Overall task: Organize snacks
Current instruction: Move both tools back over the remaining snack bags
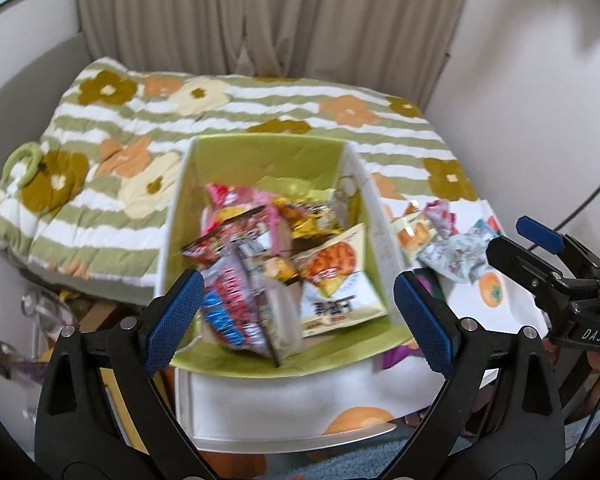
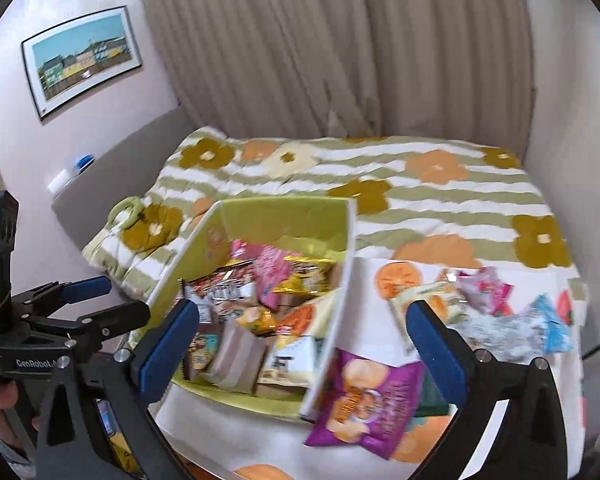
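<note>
A green-lined box (image 1: 260, 152) (image 2: 284, 216) stands on a small table and holds several snack packets, among them a white-and-orange bag (image 1: 340, 280) and a pink bag (image 2: 270, 276). My left gripper (image 1: 298, 318) is open and empty, hovering over the box's near edge. My right gripper (image 2: 300, 348) is open and empty, above the box's right wall. A purple snack bag (image 2: 364, 404) lies on the cloth just right of the box. More loose packets (image 2: 488, 312) (image 1: 448, 244) lie further right.
The table has a white cloth with orange prints (image 2: 384, 276). Behind it is a bed with a green-striped flowered quilt (image 1: 148, 136) (image 2: 440, 196), beige curtains and a framed picture (image 2: 82, 60). The left gripper also shows in the right wrist view (image 2: 88, 304).
</note>
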Available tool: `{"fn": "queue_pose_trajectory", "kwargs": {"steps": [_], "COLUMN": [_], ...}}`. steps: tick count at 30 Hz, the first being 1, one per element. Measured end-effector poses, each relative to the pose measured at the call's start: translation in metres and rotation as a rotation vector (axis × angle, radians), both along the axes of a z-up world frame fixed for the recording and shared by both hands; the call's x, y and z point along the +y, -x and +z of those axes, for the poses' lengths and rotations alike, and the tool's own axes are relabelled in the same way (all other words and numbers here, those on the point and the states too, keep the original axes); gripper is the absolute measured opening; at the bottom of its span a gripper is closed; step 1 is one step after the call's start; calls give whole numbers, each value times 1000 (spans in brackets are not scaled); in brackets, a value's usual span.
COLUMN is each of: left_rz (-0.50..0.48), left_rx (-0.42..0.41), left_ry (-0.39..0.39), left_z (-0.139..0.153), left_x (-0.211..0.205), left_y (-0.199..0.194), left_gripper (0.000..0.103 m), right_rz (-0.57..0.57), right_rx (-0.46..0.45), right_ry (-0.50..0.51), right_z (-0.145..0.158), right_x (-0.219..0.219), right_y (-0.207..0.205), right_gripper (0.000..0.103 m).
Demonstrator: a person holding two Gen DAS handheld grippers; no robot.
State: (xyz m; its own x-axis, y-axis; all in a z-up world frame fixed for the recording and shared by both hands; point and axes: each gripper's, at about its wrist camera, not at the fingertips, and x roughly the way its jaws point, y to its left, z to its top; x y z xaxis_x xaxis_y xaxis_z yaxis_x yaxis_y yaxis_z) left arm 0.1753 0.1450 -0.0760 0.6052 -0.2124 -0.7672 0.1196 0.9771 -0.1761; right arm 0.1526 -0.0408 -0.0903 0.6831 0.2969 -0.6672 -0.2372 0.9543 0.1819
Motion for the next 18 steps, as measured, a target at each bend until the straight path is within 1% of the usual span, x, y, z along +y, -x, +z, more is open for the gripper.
{"fn": "queue_pose_trajectory", "kwargs": {"steps": [5, 9, 13, 16, 18], "left_rz": [-63, -116, -133, -114, -101], "left_rx": [-15, -26, -25, -11, -2], "left_ry": [15, -3, -10, -14, -6], "left_z": [6, 8, 5, -2, -10], "left_x": [-35, -75, -110, -139, -156], "left_y": [0, 0, -3, -6, -5], "left_gripper": [95, 95, 95, 95, 95], "right_rz": [-89, -138, -152, -138, -109], "right_rx": [-10, -7, -15, -16, -4], "right_ry": [4, 16, 42, 56, 67], "right_z": [10, 14, 15, 13, 10], "right_x": [-45, -83, -115, -138, -152], "right_y": [16, 23, 24, 22, 17], "right_gripper": [103, 103, 103, 103, 103]}}
